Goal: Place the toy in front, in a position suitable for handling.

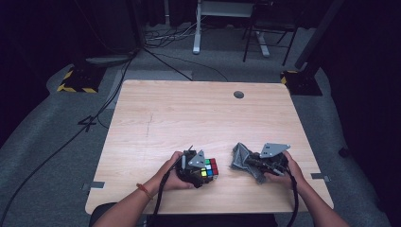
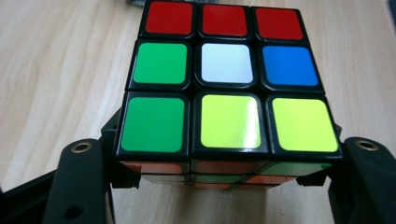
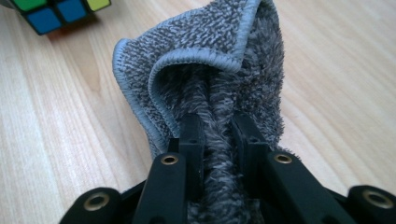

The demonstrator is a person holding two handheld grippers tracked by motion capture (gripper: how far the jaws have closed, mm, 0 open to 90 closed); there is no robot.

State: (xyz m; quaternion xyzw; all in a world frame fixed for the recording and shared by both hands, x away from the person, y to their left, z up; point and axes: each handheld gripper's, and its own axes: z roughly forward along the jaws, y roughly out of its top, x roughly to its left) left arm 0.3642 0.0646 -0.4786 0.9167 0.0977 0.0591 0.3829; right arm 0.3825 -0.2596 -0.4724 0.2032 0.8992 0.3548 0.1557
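Setting: dark studio floor with trailing cables and a desk frame at the back; a pale wooden bench fills the middle, with a round grommet hole near its far edge.
Landmark: puzzle cube, a stickered three-by-three cube resting on the bench near its front edge.
Cube face: in the left gripper view the puzzle cube shows a top row of red, then green, white and blue, then green and two yellows.
Left claw: the left claw has its jaws pressed against the cube's two lower sides, holding it firmly where it sits.
Cloth: a grey terry cloth lies bunched just to the right of the cube, apart from it.
Right claw: the right claw is narrowed down on a fold of the cloth, which stands up in a peak between the jaws.
Step in hand: judging by both grips, the cube is steadied and the cloth is ready for wiping it.
Next move: the cloth needs to travel left to the cube's face and be rubbed across the stickers, while the left grip stays tight.
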